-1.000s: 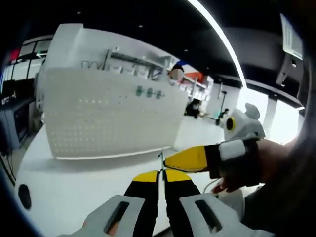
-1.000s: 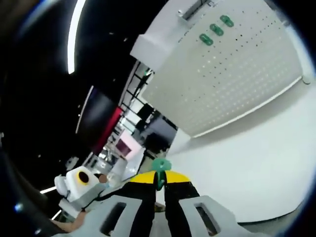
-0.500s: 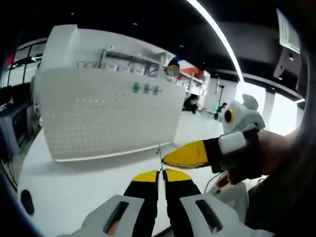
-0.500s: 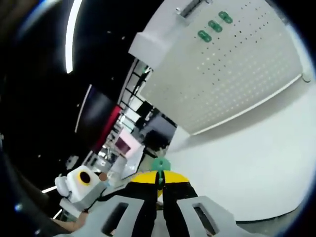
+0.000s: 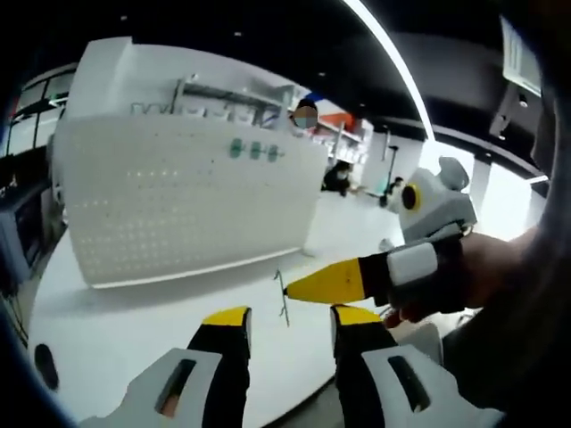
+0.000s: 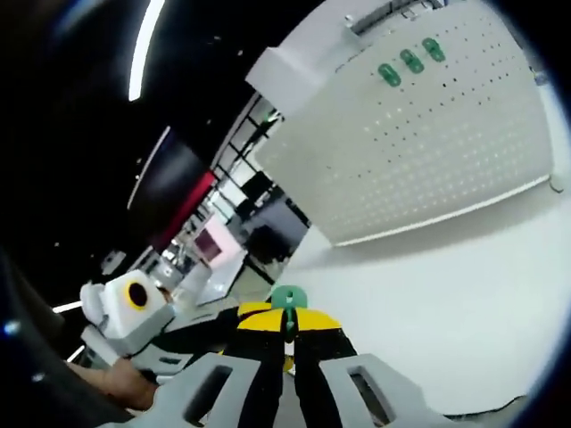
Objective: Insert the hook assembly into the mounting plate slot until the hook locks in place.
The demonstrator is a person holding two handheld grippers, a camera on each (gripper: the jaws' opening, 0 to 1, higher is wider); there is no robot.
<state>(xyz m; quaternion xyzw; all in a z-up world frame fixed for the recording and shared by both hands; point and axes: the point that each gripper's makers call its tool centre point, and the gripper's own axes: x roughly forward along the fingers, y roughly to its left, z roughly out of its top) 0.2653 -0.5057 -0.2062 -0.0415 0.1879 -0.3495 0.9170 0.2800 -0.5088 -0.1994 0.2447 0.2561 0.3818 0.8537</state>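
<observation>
Insertion not begun. Right tool [image 6: 286, 323] clenched on hook assembly [image 6: 287, 303], green cap at its tips; wire end hangs off its tip in left gripper view. Left tool [image 5: 287, 321] released, jaws apart. Mounting plate [image 5: 183, 205] stands at 11 o'clock on surface [image 5: 116, 330], well apart.

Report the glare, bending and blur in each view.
Left gripper view: the ceiling light strip glares white, the pegboard bows from the fisheye, the thin hook is soft. Right gripper view: another light strip blows out, the pegboard tilts and curves, the green hook cap is fairly sharp.
</observation>
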